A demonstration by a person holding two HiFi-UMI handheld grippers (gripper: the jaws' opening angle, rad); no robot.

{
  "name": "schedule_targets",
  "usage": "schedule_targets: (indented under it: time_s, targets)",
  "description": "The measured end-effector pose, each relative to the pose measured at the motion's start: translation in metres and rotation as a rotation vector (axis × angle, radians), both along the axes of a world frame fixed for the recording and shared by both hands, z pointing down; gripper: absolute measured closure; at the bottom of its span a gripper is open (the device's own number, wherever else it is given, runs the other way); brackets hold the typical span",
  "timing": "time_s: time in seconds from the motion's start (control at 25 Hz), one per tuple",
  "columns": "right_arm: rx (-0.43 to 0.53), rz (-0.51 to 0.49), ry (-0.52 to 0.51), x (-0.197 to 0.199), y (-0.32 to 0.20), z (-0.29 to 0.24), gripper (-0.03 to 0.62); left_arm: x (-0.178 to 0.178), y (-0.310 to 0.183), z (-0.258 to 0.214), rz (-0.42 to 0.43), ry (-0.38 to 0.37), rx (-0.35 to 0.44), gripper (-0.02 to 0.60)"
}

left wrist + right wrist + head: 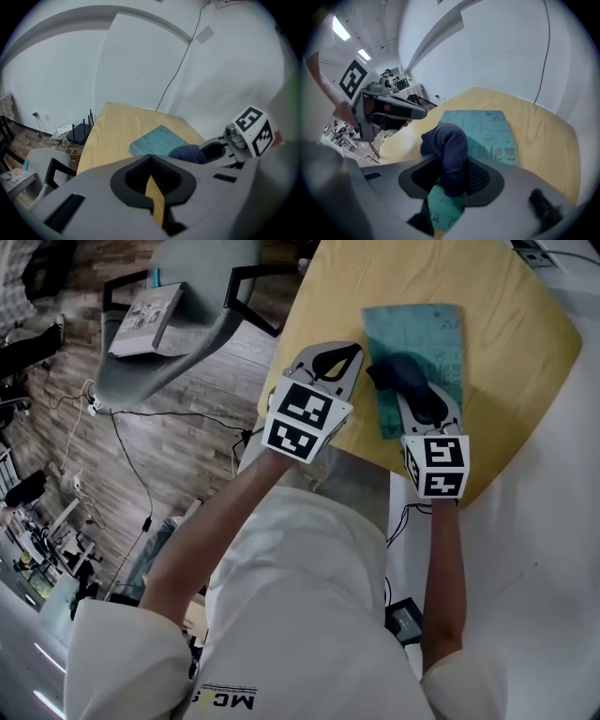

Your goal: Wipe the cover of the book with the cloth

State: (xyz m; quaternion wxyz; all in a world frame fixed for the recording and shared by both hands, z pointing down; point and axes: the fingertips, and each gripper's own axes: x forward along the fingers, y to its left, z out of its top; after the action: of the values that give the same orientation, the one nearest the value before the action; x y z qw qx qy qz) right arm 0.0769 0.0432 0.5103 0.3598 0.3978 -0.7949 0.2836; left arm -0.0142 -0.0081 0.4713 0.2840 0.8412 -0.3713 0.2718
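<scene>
On the pale wooden table with rounded corners [506, 306], the largest item in play, a teal hardback book [422, 334] lies flat, cover up, toward the table's right side, with bare wood showing on its other sides. Left gripper [330, 362]: over bare table just beside the book's left edge, not touching the book; its own view shows the jaws drawn together with only a thin slit between them and nothing held. Right gripper [424, 401]: over the near end of the book, jaws clamped on a bunched dark navy knitted cloth [449, 145]. The wad sticks out ahead of the jaws and sits above the near-left part of the cover. Contact between cloth and cover looks likely from the head view but cannot be confirmed. Judgement: wiping step is in hand, at or near its start point at the near end; most of the cover lies beyond the cloth. Next move calls for keeping the clamp firm on the cloth, pressing the wad lightly onto the cover and sweeping it along toward the far edge. The book is unrestrained, so light pressure is advisable, or the left gripper could steady its edge to stop it sliding
</scene>
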Motion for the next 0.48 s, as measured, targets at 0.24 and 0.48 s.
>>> schedule_targets:
  time_s: [0.24, 0.48]
  targets:
    - [-0.040, 0.004, 0.021, 0.015, 0.036, 0.005, 0.436, 0.003, 0.001, 0.001, 0.015, 0.002, -0.005, 0.572]
    - [-0.054, 0.023, 0.033, 0.022, 0.058, 0.006, 0.434, 0.009, 0.002, 0.002, 0.066, 0.007, -0.001, 0.572]
